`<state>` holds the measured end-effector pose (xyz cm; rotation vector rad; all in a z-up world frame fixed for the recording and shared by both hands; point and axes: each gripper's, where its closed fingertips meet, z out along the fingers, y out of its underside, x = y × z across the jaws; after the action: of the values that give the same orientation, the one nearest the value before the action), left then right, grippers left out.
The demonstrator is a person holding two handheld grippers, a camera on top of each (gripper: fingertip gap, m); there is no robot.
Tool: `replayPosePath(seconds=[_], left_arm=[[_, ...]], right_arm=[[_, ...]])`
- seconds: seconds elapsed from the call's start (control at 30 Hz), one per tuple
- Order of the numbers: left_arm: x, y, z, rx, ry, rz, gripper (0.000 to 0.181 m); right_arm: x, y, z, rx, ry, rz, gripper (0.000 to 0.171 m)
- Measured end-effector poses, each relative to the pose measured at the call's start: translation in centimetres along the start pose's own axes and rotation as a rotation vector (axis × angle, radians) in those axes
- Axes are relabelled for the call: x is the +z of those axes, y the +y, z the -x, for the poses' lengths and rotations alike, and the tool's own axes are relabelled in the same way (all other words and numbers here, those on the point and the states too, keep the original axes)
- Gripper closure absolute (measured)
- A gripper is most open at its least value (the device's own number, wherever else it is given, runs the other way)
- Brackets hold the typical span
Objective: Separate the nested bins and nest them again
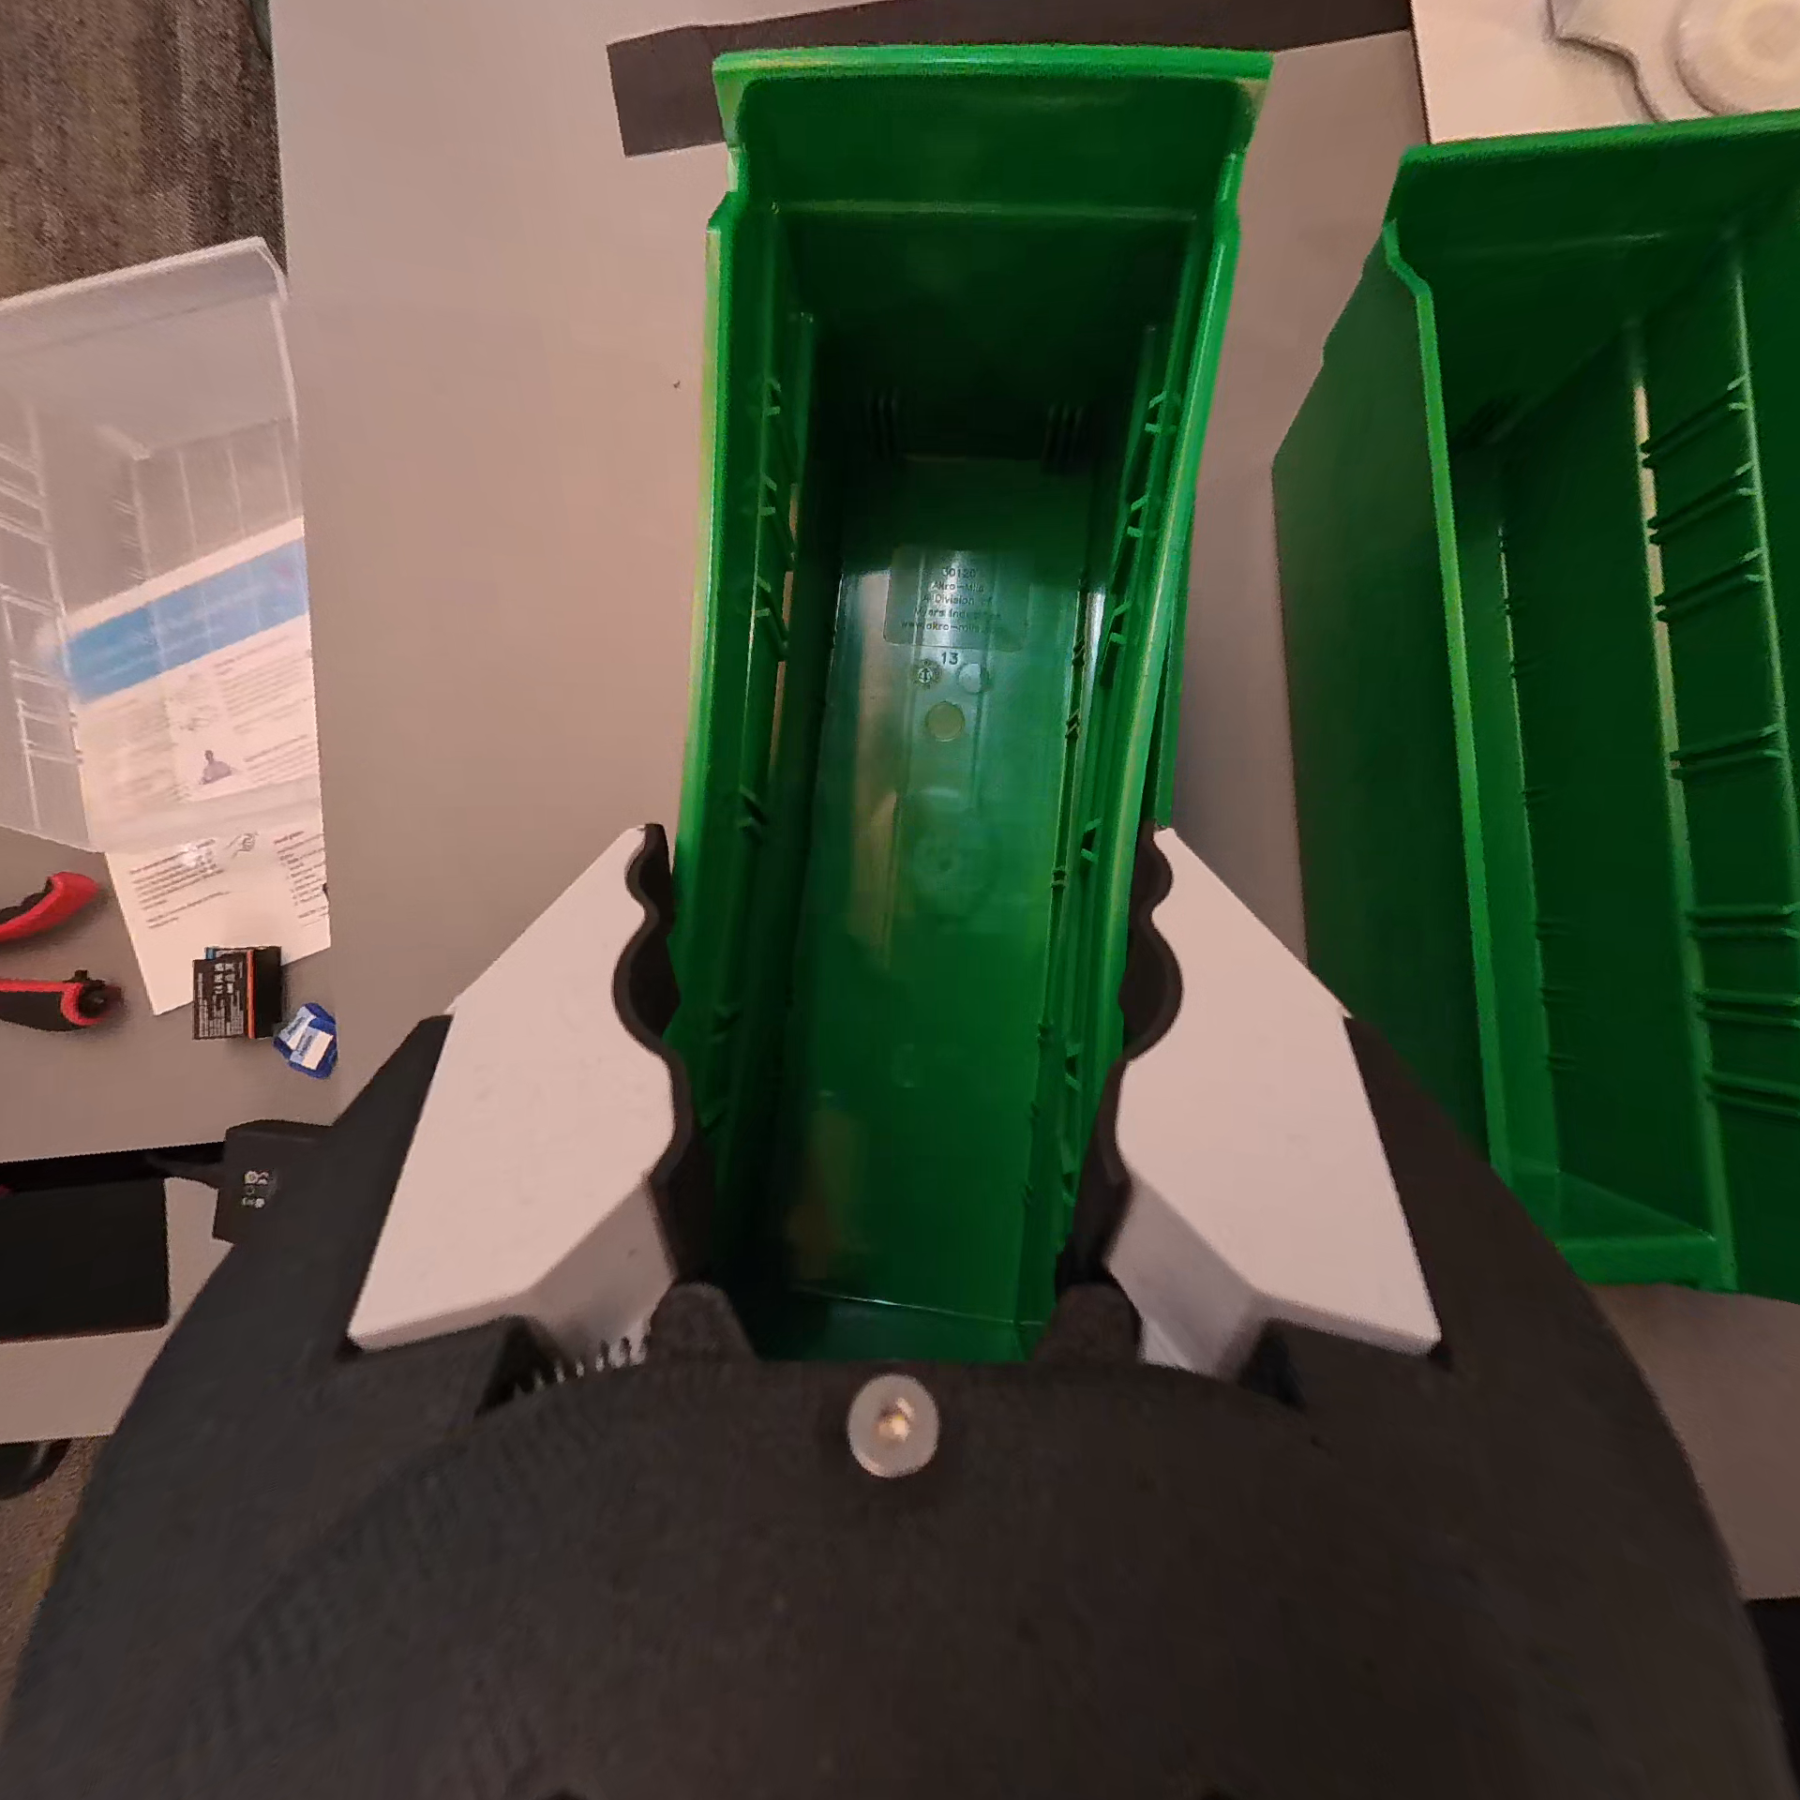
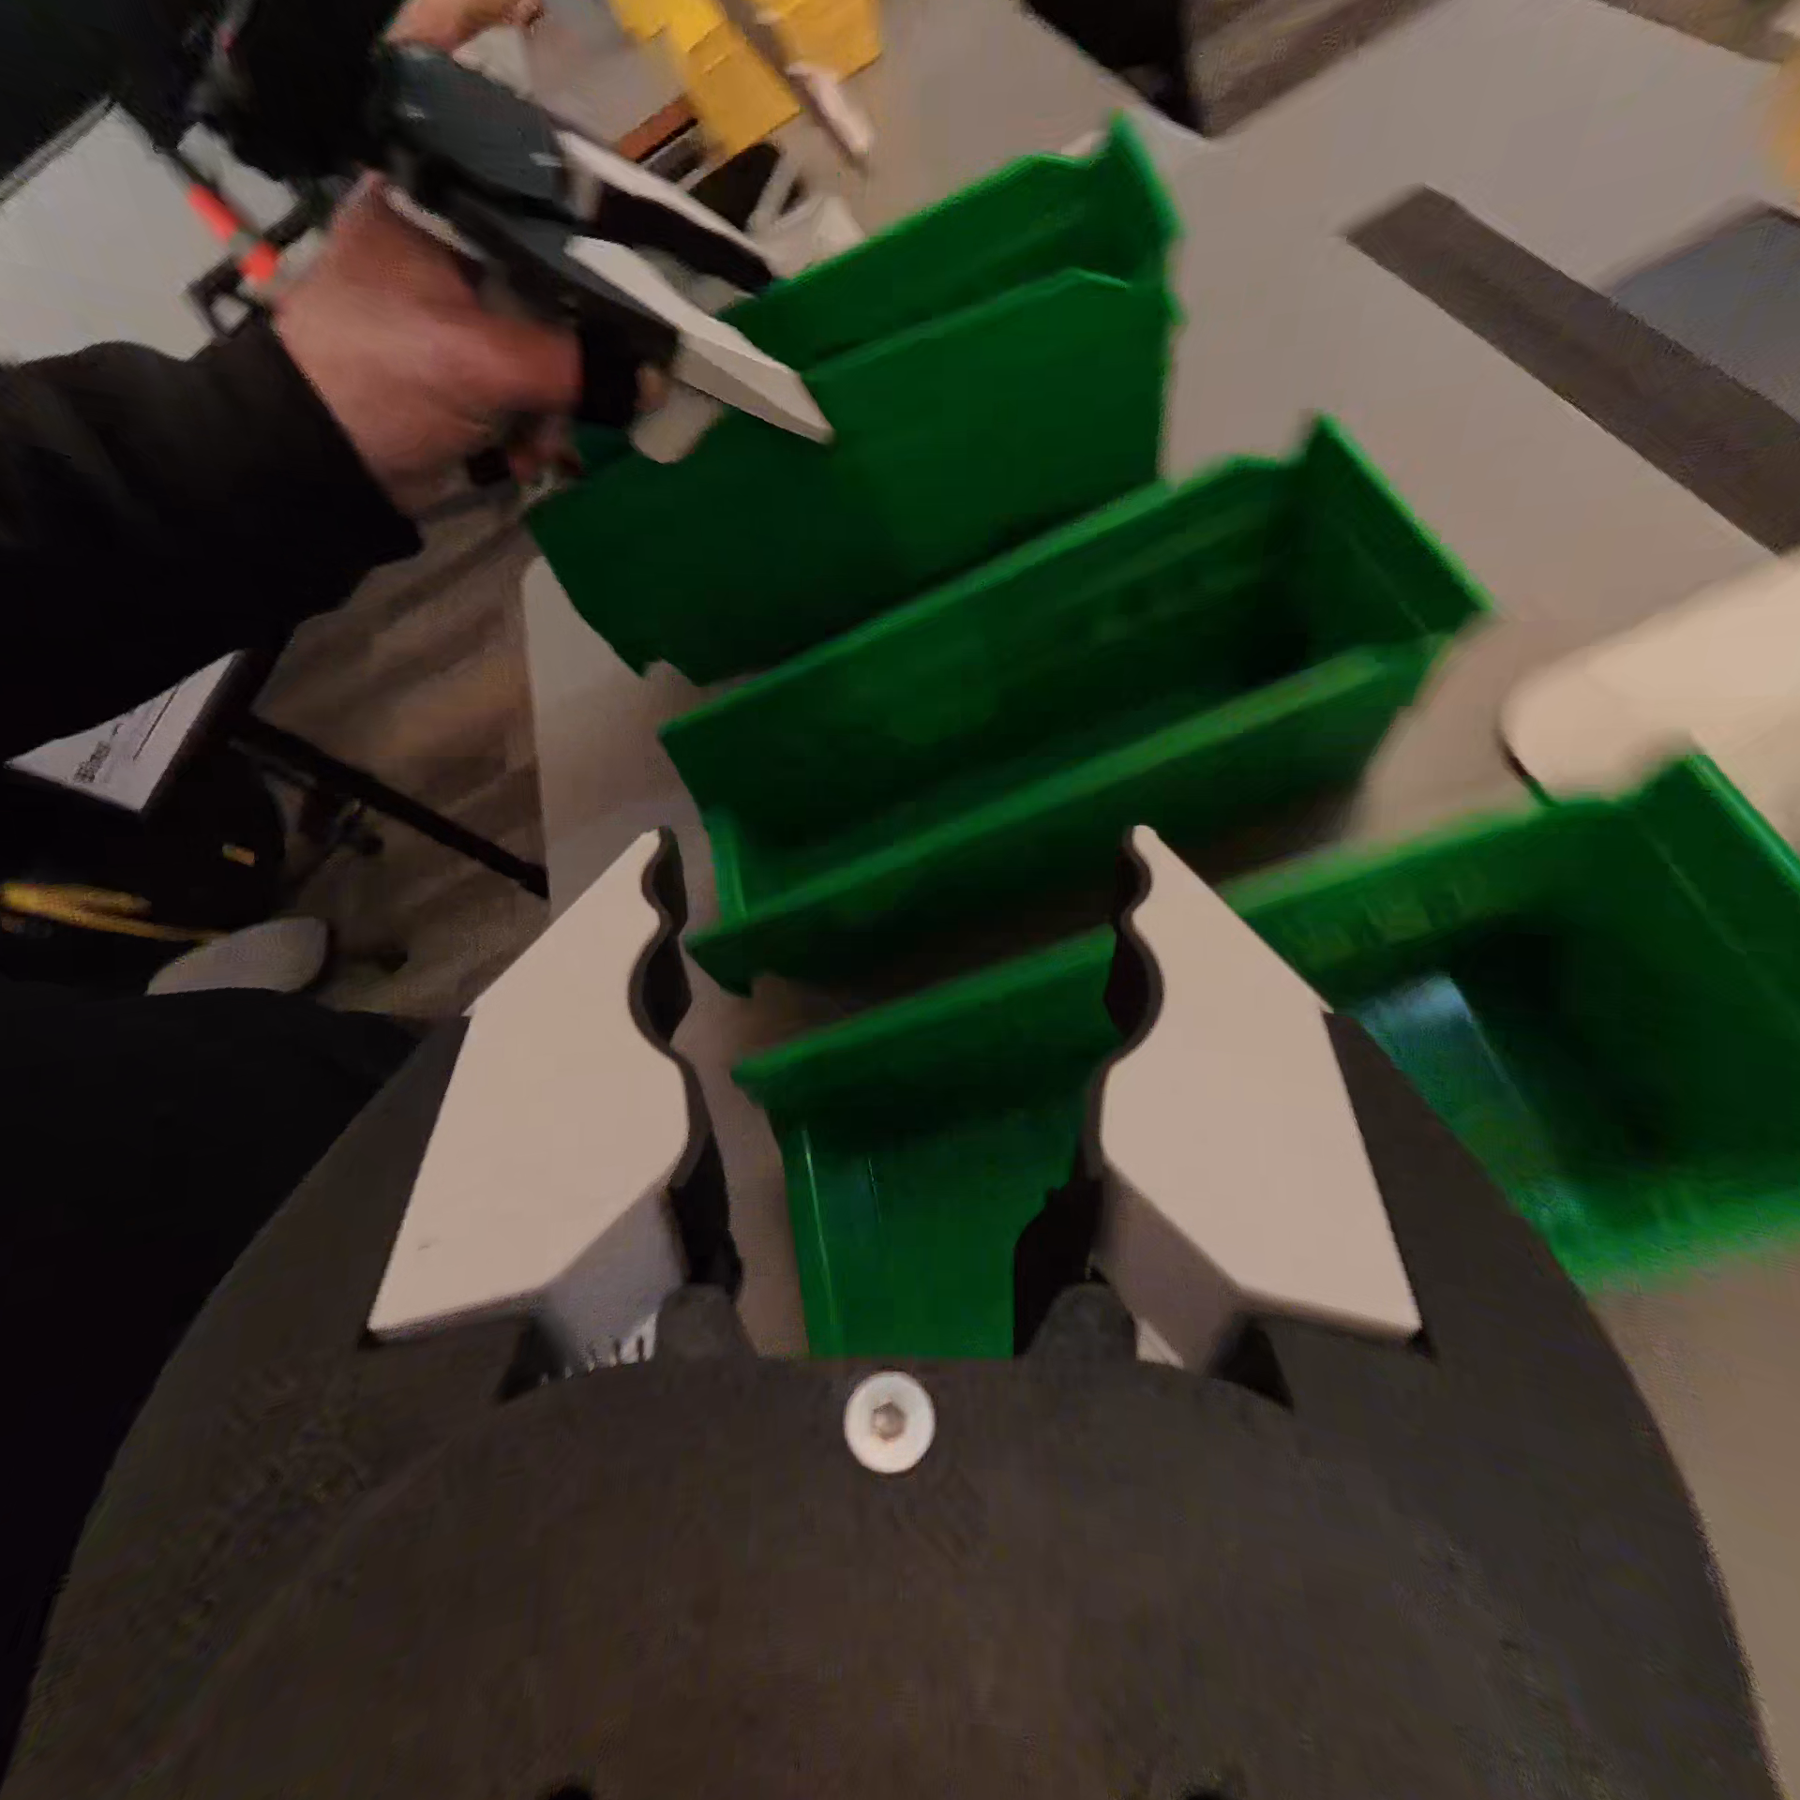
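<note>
The grey table lay beneath both tools, carrying all the bins.

The left gripper was clamped across a long green bin, one finger pressed on each outer side wall, the open top facing the camera and the far end stretching straight ahead. A doubled edge along its right wall hinted at another shell beneath; I could not tell for certain. A second bin stood just right of that gripper, apart from the held one.

The right gripper stood wide. A bin rim sat between its fingers, touching the right one and clear of the left, so nothing was gripped. A middle bin lay ahead of it. This view was badly blurred.

Likely trouble: the smooth, tapered side walls could slip out of the left grip, since the hold was near one end and the long bin hung forward. Squeezing the walls might also jam nested shells together. The right fingers, closing while moving fast, could knock the rim aside or shove the neighbouring bins.

Left of the left gripper sat a clear box, a printed leaflet and a small black battery with a label. Moulded maker's text and a number marked the held bin's floor.
</note>
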<state>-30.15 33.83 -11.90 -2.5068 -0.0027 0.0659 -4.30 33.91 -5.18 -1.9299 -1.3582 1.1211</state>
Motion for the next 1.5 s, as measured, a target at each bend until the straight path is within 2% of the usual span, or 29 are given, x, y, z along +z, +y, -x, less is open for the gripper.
replayPosePath(seconds=[0.1, 0.2, 0.33, 0.5, 0.63, 0.7, 0.83, 1.13, 1.27, 1.4, 1.5], left_arm=[[0.0, 0.0, -0.2, -0.013, 0.016, -0.012, 0.089], [-0.1, -0.1, -0.4, 0.015, 0.007, -0.029, 0.089], [-0.4, 0.0, -0.4, -0.004, 0.023, -0.033, 0.089], [-0.7, 0.1, -0.7, -0.020, 0.052, -0.040, 0.089], [-0.9, -0.1, -0.9, -0.026, 0.057, -0.056, 0.090], [-0.9, 0.0, -0.4, -0.002, 0.031, -0.045, 0.089], [-0.6, 0.2, -0.7, -0.017, 0.062, -0.043, 0.090], [0.0, 0.1, -1.2, 0.001, 0.051, -0.047, 0.095], [-0.7, -0.7, -1.0, -0.021, 0.070, -0.084, 0.093], [-1.8, -1.8, -0.4, -0.048, 0.090, -0.111, 0.091], [-3.0, -2.8, 0.3, -0.052, 0.088, -0.131, 0.090]], right_arm=[[6.9, -2.0, 2.4, -0.129, -0.043, 0.091, 0.079], [12.5, -3.3, 2.4, -0.128, -0.047, 0.139, 0.079], [16.7, -5.6, 0.8, -0.053, -0.020, 0.131, 0.083], [20.1, -4.8, -2.0, -0.036, 0.032, 0.235, 0.084], [21.4, -4.0, -2.8, -0.094, 0.068, 0.312, 0.088], [21.2, -4.4, -2.5, -0.074, 0.043, 0.300, 0.095], [20.7, -5.7, -2.3, -0.003, 0.001, 0.297, 0.095], [22.2, -2.6, -4.2, 0.039, 0.052, 0.462, 0.091], [22.3, -2.5, -5.3, 0.001, 0.096, 0.493, 0.091], [22.2, -3.6, -4.7, -0.001, 0.054, 0.470, 0.098], [22.0, -3.4, -4.6, 0.024, 0.033, 0.477, 0.094]])
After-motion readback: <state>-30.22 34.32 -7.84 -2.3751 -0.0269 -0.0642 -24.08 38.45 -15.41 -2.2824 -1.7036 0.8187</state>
